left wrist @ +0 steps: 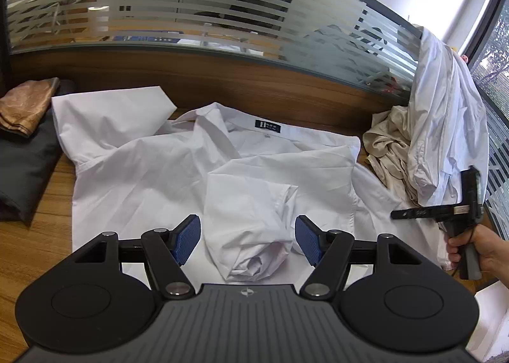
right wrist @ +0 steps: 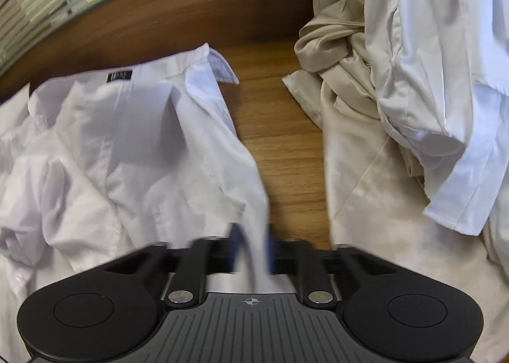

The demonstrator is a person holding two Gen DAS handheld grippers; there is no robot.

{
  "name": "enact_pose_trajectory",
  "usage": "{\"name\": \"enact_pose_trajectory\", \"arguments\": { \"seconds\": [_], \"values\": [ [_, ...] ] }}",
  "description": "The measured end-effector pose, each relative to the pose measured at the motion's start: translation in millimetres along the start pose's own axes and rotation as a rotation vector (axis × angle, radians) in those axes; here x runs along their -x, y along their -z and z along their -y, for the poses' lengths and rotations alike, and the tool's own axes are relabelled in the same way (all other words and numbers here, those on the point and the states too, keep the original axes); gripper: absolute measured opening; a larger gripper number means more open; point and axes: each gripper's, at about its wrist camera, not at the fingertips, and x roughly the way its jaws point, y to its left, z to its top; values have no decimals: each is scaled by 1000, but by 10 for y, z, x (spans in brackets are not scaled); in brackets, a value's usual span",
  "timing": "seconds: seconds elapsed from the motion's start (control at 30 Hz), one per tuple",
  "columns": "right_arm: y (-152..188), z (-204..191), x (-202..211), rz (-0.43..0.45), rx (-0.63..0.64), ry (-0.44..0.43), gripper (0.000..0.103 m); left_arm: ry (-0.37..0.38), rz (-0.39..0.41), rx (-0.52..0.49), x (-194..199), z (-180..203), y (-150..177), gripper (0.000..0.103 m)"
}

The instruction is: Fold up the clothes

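Observation:
A white short-sleeved shirt (left wrist: 143, 172) lies spread on the wooden table (left wrist: 41, 229), collar with its dark label (left wrist: 267, 127) at the far side. One sleeve is folded in over the body, its bunched cuff (left wrist: 254, 261) between my left gripper's (left wrist: 248, 240) open blue pads (left wrist: 187, 240); they do not touch it. In the right wrist view the shirt (right wrist: 127, 156) fills the left side. My right gripper (right wrist: 253, 251) is shut on the shirt's right edge; the fingers are blurred. It also shows in the left wrist view (left wrist: 445, 210), held by a hand.
A pile of beige (right wrist: 343, 76) and white (right wrist: 439, 60) clothes sits at the right, also in the left wrist view (left wrist: 445, 108). A dark garment (left wrist: 22, 165) and a brown one (left wrist: 25, 105) lie at the far left. A wooden ledge with a striped glass partition (left wrist: 191, 6) runs behind.

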Motion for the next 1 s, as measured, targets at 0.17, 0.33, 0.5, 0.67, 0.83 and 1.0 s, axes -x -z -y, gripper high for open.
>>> {"name": "enact_pose_trajectory", "arguments": {
  "seconds": [0.17,0.33,0.5,0.67,0.83,1.0],
  "values": [
    [-102,-297,540,143,-25,-44,4,28,29,21,71,-188,3,72],
    [-250,-1022,1186,304,36,-117,4,74,49,41,169,-457,-48,72],
    [-322,-2112,1537,366,194,-234,4,107,81,89,317,-844,-96,73],
    [-145,-3202,1436,298,344,-366,4,108,135,158,514,-1283,-128,76],
    [192,-3889,937,182,428,-405,4,55,153,196,639,-1650,-92,76],
    [463,-4186,464,68,460,-404,13,14,136,228,671,-1870,-16,77]
  ]
}}
